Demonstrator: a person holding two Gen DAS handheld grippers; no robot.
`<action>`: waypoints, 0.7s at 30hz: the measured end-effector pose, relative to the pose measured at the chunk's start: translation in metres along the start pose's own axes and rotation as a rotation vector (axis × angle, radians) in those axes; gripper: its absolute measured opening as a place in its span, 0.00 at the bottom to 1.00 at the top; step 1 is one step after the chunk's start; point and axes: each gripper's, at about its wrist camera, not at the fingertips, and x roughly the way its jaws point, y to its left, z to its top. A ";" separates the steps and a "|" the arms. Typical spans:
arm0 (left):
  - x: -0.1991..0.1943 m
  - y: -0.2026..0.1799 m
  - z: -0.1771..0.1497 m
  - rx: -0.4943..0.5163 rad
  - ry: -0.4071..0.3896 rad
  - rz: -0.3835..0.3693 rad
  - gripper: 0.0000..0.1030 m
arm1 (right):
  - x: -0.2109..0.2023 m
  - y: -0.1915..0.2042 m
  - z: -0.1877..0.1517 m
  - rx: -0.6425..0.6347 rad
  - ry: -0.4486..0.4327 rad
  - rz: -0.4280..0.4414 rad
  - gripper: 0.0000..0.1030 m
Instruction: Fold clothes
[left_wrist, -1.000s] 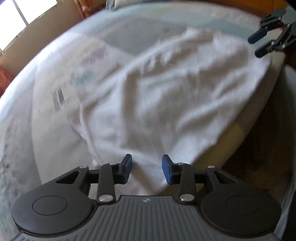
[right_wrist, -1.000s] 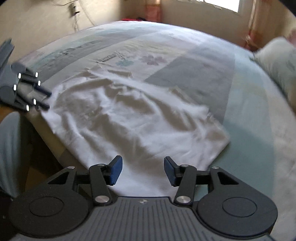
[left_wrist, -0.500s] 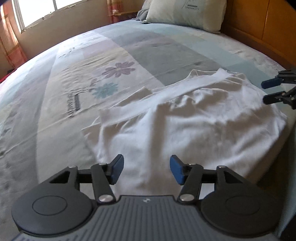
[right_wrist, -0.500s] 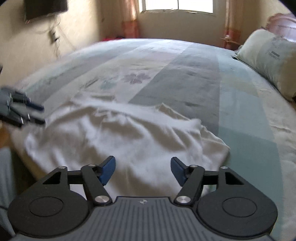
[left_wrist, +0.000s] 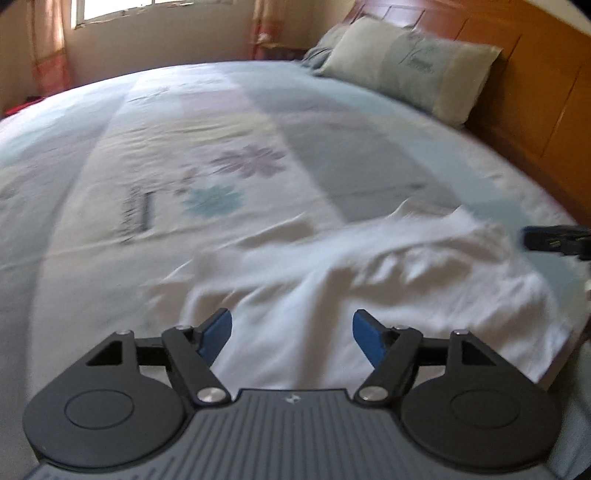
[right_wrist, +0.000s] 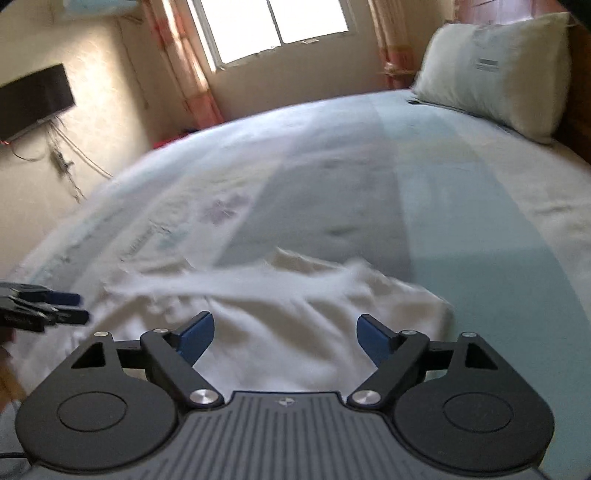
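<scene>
Near the bed's (left_wrist: 110, 155) front edge, a rumpled white shirt (left_wrist: 369, 295) lies just ahead of the left tool (left_wrist: 291, 328) and right tool (right_wrist: 284, 334), both wide open and empty. Beyond it the bedspread runs bare to the pillow (right_wrist: 495, 70).
</scene>
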 end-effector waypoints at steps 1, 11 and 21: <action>0.004 0.002 0.002 -0.014 -0.004 -0.001 0.71 | 0.008 0.001 0.002 0.002 0.003 0.006 0.86; 0.039 0.018 0.020 -0.149 -0.041 -0.011 0.71 | 0.047 -0.023 -0.011 0.089 0.052 -0.076 0.84; 0.049 0.023 0.017 -0.178 -0.011 -0.041 0.73 | 0.027 0.014 -0.020 0.008 0.090 -0.048 0.88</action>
